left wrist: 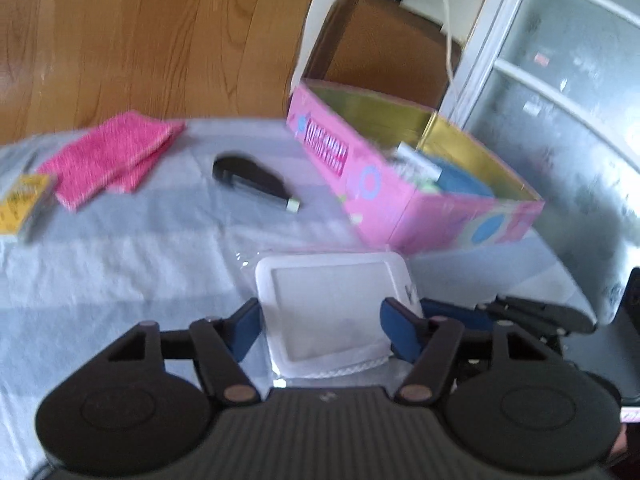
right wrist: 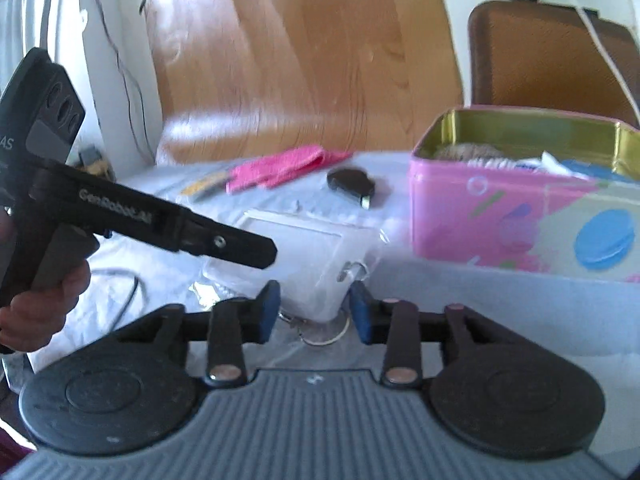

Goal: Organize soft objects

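A white soft pouch in clear wrap (left wrist: 332, 304) lies on the grey tablecloth in front of the pink tin box (left wrist: 400, 200). My left gripper (left wrist: 322, 326) is open, its blue pads on either side of the pouch's near end. In the right wrist view the pouch (right wrist: 304, 256) lies just ahead of my right gripper (right wrist: 314, 314), which is open with the pouch's corner and a metal ring between its pads. The left gripper's body (right wrist: 152, 220) reaches in from the left above the pouch. A folded pink cloth (left wrist: 112, 156) lies at the far left.
The pink tin (right wrist: 500, 216) holds blue and white soft items. A black stapler-like object (left wrist: 256, 180) lies mid-table. A yellow packet (left wrist: 20, 204) sits at the left edge. A brown chair (left wrist: 380, 48) stands behind the tin, with a wooden floor beyond.
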`<state>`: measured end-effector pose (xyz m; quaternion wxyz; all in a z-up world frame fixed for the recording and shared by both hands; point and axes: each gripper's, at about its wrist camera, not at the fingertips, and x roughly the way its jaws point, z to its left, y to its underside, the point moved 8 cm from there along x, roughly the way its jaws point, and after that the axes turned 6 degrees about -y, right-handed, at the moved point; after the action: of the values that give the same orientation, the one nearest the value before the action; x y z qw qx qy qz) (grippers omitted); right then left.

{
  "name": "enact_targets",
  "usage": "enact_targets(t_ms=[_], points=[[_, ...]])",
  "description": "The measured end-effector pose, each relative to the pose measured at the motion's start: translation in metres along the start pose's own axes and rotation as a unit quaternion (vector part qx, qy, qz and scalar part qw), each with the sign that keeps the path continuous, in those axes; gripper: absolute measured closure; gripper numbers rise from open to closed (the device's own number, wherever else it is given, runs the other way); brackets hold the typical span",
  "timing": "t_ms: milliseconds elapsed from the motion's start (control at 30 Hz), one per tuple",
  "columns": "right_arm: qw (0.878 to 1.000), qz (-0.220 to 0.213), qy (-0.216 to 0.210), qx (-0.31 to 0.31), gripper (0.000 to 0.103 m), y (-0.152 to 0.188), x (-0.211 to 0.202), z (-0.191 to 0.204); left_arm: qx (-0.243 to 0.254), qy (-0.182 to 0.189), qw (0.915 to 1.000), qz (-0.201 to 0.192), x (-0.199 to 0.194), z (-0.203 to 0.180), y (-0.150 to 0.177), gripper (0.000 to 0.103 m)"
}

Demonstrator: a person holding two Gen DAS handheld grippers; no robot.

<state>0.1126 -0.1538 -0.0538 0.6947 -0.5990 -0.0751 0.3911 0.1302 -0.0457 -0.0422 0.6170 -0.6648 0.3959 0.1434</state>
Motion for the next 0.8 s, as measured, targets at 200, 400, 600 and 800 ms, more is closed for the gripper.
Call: enact_targets(t_ms=[200,400,600,800], points=[[0.993,-0.104,0.048,-0.030,0.063,-0.054,-0.037,-0.011,0.017,0.008,0.9978,-0.063,-0.034,-0.025,-0.042,0.038],[0.980,-0.125,0.150,-0.026,0.061,-0.074,-0.056,-0.079,0.065,0.045,0.9926,-0.092,-0.015,-0.084,-0.101,0.038],[0.968,-0.097,0.232,-0.007,0.057,-0.069,-0.055,-0.150,0.099,0.063,0.9924,-0.039,0.067,-0.143,-0.121,0.035],[0.955,-0.128,0.269,0.008,0.050,-0.062,-0.064,-0.171,0.092,0.025,0.9955,-0.001,0.123,-0.160,-0.125,0.030]])
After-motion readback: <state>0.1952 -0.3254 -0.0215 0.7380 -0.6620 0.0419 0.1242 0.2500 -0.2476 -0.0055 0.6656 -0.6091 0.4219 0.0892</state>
